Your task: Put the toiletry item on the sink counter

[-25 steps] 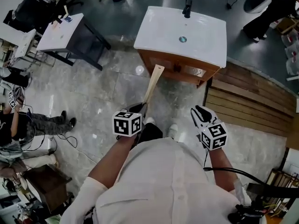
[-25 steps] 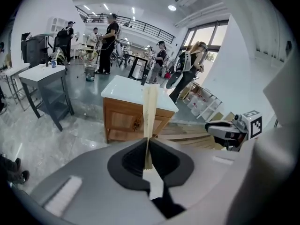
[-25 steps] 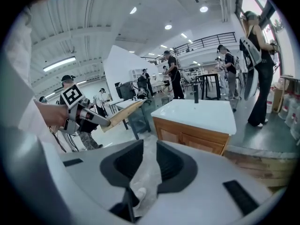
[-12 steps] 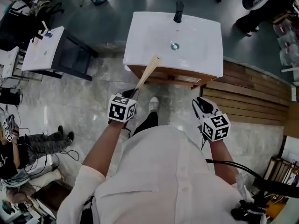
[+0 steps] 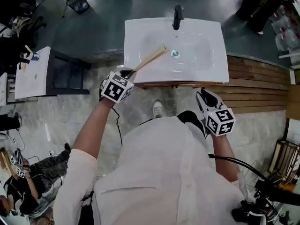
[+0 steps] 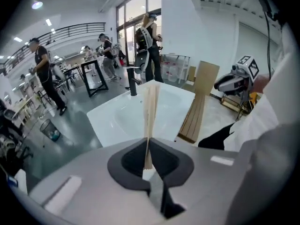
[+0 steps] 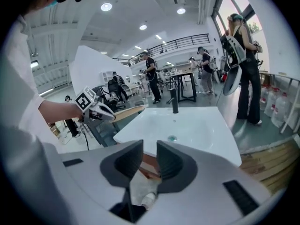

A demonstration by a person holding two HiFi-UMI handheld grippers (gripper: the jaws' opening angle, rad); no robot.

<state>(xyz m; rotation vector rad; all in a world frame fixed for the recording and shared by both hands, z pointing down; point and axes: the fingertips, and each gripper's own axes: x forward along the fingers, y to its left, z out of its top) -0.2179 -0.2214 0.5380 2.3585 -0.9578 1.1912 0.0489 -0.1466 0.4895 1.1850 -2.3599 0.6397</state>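
Observation:
A long, thin, pale wooden toiletry item is clamped by one end in my left gripper, which is shut on it. The item slants out over the front left of the white sink counter, and its far end hangs above the basin near the drain. In the left gripper view the item stands edge-on between the pads of my left gripper. My right gripper hangs in front of the counter, open and empty. The right gripper view shows its jaws apart, facing the sink.
A black faucet stands at the back of the basin. Wooden planks lie on the floor to the right. A white table stands to the left, with a waste bin beyond it. Several people stand around the hall.
I have stepped up to the sink. My left gripper has carried the wooden item forward from over the floor to over the counter's front left. The right gripper has kept its place by my side.

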